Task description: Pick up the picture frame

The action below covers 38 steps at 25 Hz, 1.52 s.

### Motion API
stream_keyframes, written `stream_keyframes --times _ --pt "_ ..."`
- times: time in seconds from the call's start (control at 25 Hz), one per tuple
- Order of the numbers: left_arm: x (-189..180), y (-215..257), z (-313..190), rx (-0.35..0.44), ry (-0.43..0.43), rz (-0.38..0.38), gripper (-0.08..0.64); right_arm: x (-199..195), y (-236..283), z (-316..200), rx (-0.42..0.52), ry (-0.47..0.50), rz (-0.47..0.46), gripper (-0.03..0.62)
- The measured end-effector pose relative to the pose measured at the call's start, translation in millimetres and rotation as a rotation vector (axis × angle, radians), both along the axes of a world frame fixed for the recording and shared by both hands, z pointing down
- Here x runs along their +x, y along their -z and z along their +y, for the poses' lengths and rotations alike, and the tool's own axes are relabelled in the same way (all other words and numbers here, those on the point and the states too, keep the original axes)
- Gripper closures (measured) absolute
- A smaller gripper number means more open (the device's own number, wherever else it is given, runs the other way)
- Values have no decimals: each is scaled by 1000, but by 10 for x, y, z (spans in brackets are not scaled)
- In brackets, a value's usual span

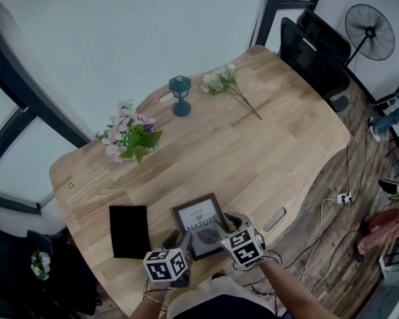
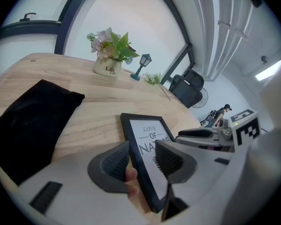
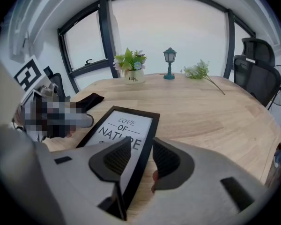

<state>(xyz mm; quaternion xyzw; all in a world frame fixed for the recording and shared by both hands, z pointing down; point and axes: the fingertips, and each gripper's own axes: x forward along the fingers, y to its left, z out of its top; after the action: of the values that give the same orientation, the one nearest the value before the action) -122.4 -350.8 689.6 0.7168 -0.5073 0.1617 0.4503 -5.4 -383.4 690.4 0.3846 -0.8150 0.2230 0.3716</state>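
Note:
A black picture frame (image 1: 201,222) with a white print reading "LOVE OF NATURE" lies near the front edge of the wooden table (image 1: 253,151). My left gripper (image 1: 177,240) is shut on the frame's near left edge. In the left gripper view the frame (image 2: 147,139) runs between the two pads, and the gripper (image 2: 143,161) has one pad over the print and one outside the edge. My right gripper (image 1: 231,220) clamps the near right edge. In the right gripper view the gripper (image 3: 141,158) grips the frame (image 3: 124,128) the same way.
A black cloth (image 1: 129,230) lies just left of the frame. Farther back stand a flower pot (image 1: 130,138) and a teal lantern (image 1: 180,95), with a loose flower sprig (image 1: 227,84) beside them. Black chairs (image 1: 316,52) and a fan (image 1: 370,32) are beyond the table's right end.

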Motion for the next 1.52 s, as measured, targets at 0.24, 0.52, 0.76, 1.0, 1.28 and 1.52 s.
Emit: stream_keyframes --times 0.24,0.52,0.76,1.0,1.28,1.52 --pt "13 -107 11 -33 -4 -9 391 -3 -87 -6 -33 -18 -7 451" --pt "51 -192 39 -56 -11 -19 388 26 -174 22 -64 -28 -5 451" --pt "60 -199 42 -45 1 -57 388 43 -211 33 -81 -44 -13 453" --pt "40 -227 40 -42 11 -106 414 73 -264 41 -121 -93 -62 456" --pt "72 -232 50 -44 2 -122 421 70 -268 43 -117 -112 -75 460" --pt "94 -235 47 -50 12 -134 428 83 -264 36 -116 -118 -79 468"
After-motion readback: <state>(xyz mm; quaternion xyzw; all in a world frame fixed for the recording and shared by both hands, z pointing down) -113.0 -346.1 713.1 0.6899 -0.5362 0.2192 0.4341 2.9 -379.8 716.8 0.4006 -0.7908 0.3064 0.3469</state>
